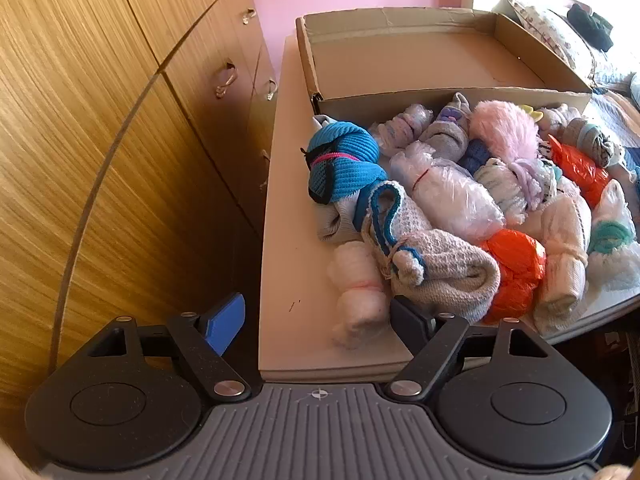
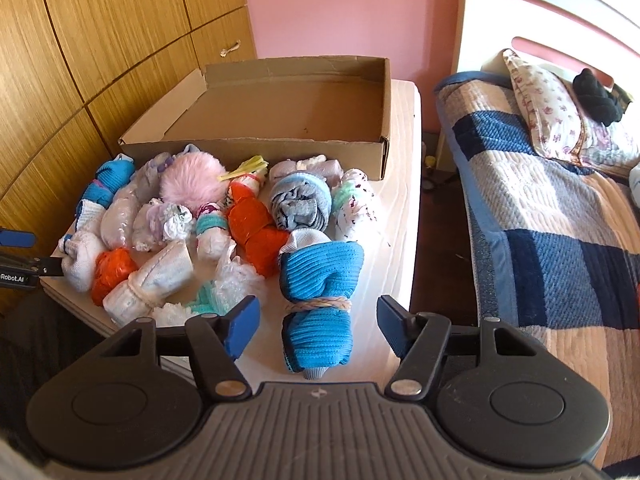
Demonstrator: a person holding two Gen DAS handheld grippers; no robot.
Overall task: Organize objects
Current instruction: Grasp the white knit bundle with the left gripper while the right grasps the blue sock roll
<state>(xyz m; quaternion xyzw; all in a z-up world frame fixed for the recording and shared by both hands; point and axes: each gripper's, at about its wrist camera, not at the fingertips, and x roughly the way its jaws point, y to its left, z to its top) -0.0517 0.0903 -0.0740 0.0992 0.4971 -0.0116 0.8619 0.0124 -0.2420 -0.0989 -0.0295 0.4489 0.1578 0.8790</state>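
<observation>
**Two grippers open over a heap of bundled socks; box empty**

Many rolled and tied bundles lie heaped on a pale table, filling the centre of both views, all outside the cardboard box that stands just behind them at the table's far end. The box interior holds nothing visible.

Left gripper, lower centre of its view: jaws apart, nothing between the pads. A fluffy white bundle lies just ahead of the gap, and a grey knitted bundle sits beside the right-hand finger; contact cannot be confirmed.

Right gripper, lower centre of its view: jaws apart. A blue sock roll, bound with a braided band, lies lengthwise between the fingers, with clear space on either side; the pads do not press on it.

Other items noted: a pink fluffy pompom near the box front, orange plastic-wrapped bundles mid-heap, a wooden wardrobe at left, a quilted bed at right.
</observation>
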